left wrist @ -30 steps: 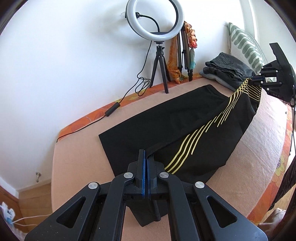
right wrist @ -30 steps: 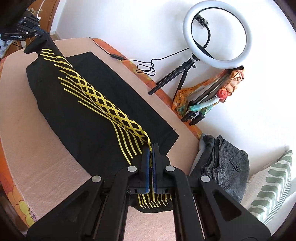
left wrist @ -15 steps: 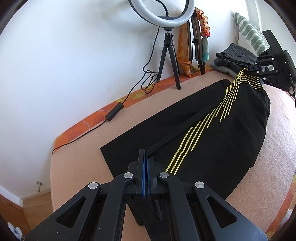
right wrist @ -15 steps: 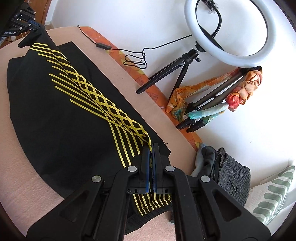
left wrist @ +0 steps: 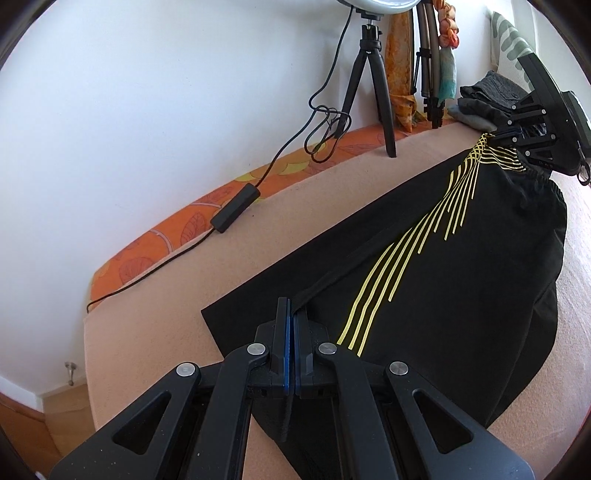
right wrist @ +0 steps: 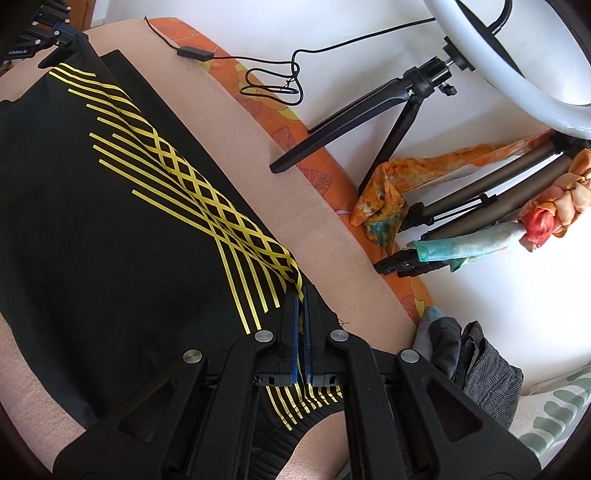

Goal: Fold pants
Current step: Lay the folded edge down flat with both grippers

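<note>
Black pants (left wrist: 443, 280) with yellow stripes lie lengthwise on a beige bed surface (left wrist: 155, 295); they also show in the right wrist view (right wrist: 110, 236). My left gripper (left wrist: 291, 317) is shut on the leg-hem end, holding the upper layer over the lower one. My right gripper (right wrist: 302, 299) is shut on the striped waistband end. Each gripper appears in the other's view: the right one at the far right (left wrist: 498, 134), the left one at the top left (right wrist: 64, 31). The lifted layer hangs between both grippers, near the far edge of the lower layer.
A ring light on a black tripod (right wrist: 388, 107) stands by the white wall, with its cable and switch (left wrist: 234, 212) along the orange bed edge. Folded tripods with colourful scarves (right wrist: 480, 221), a pile of grey clothes (right wrist: 480, 362) and a striped pillow (right wrist: 554, 413) lie nearby.
Both grippers have carried the held edge of the pants toward the wall, so the upper layer now covers more of the lower one. Both stay shut on the fabric.
</note>
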Available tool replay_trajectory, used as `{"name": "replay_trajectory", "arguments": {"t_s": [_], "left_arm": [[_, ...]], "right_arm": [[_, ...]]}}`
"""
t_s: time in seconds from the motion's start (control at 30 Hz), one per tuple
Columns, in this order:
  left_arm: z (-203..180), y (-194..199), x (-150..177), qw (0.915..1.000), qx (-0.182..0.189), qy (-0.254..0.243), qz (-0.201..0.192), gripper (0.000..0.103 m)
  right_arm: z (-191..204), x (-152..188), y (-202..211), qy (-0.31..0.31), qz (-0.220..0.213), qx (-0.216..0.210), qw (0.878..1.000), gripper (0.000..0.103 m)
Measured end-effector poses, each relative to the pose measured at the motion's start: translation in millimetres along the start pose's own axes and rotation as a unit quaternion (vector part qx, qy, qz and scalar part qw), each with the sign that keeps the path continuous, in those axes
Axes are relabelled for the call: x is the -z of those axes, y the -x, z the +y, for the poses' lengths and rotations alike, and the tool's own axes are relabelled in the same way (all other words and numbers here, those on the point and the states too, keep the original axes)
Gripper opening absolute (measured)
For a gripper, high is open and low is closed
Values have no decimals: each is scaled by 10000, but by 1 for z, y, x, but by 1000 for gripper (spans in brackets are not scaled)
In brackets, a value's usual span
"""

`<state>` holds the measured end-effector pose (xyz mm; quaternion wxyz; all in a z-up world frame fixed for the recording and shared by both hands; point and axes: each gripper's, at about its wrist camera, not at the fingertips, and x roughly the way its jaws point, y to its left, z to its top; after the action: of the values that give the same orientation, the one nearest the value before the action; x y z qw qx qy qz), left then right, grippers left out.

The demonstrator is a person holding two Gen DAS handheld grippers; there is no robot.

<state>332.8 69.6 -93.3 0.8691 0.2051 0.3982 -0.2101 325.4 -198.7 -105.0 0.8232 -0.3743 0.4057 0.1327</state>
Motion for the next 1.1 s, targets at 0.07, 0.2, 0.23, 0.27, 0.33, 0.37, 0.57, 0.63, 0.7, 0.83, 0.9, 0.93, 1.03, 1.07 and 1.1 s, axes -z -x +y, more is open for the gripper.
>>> {"name": "replay_trajectory", "arguments": {"t_s": [0.07,0.2,0.23,0.27,0.33,0.37,0.57,0.63,0.7,0.83,0.9,0.93,1.03,1.07,1.1], "left_arm": [[2,-8,-2,10000,14,-28,67,0],[5,-23,-5,9998,28,-86,194,0],[6,-27,-6,9997,9,-127,228,0],[8,-30,-6,9995,5,-163,268,0],[11,-37,-6,9993,-9,-165,346,0],[13,-40,-6,9991,52,-131,407,0],[31,-50,-5,9980,-148,-74,613,4],[44,-51,-4,9978,-109,167,627,4],[53,-49,-1,9977,-94,319,584,4],[71,-39,5,9963,91,741,416,4],[80,-36,7,9933,275,1042,413,10],[83,-35,7,9920,280,1163,412,21],[82,-30,12,9925,453,1097,281,26],[77,-31,14,9946,382,907,319,26],[72,-34,15,9960,342,722,402,26]], "right_arm": [[0,-3,-9,30,79,-35,10000,2],[-4,-10,-29,-30,215,-157,9996,2],[-4,-11,-33,-19,245,-169,9996,2],[-3,-12,-37,-5,275,-188,9994,2],[-1,-14,-43,36,316,-206,9993,2],[0,-14,-46,56,339,-216,9992,2],[3,-15,-58,107,461,-243,9986,2],[3,-16,-59,99,468,-245,9986,2],[2,-17,-61,67,467,-245,9986,2],[4,-18,-64,175,488,-211,9984,2],[5,-17,-63,180,497,-221,9984,2],[4,-17,-64,172,494,-230,9984,2],[3,-17,-64,142,490,-260,9984,2],[3,-17,-64,128,492,-274,9983,2],[3,-17,-64,121,492,-280,9983,2]]}}
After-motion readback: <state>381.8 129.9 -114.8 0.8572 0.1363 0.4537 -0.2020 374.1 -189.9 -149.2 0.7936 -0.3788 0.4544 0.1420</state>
